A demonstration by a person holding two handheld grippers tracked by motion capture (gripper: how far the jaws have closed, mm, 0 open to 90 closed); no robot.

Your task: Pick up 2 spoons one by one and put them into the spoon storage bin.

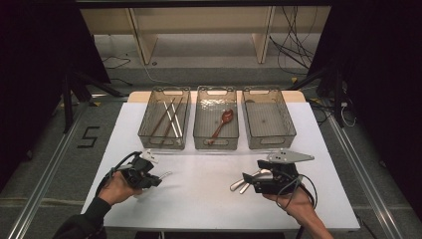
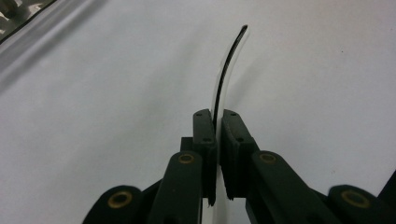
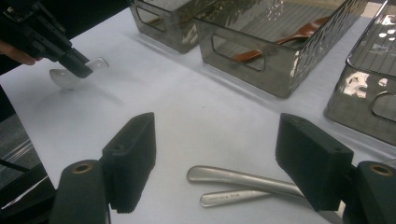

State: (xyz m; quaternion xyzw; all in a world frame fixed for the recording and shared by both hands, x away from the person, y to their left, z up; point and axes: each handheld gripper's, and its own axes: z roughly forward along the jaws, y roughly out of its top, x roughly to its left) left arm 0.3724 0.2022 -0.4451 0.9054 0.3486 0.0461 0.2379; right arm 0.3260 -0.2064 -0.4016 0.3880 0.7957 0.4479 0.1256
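My left gripper (image 2: 217, 114) is shut on a thin white plastic spoon (image 2: 228, 65), seen edge-on and curving away over the white table. In the high view this gripper (image 1: 157, 180) is at the table's front left, with the spoon's end (image 1: 167, 174) sticking out to the right. In the right gripper view the spoon (image 3: 65, 78) hangs just above the table. My right gripper (image 3: 215, 144) stands open, low over the handles of two metal utensils (image 3: 243, 179). These utensils (image 1: 240, 184) lie at the front right, by the right gripper (image 1: 249, 181).
Three clear bins stand in a row at the back of the table (image 1: 209, 199). The left bin (image 1: 149, 132) holds chopsticks (image 1: 170, 118), the middle bin (image 1: 200, 124) a brown spoon (image 1: 222, 124), and the right bin (image 1: 268, 119) looks bare. Table edges run close behind both hands.
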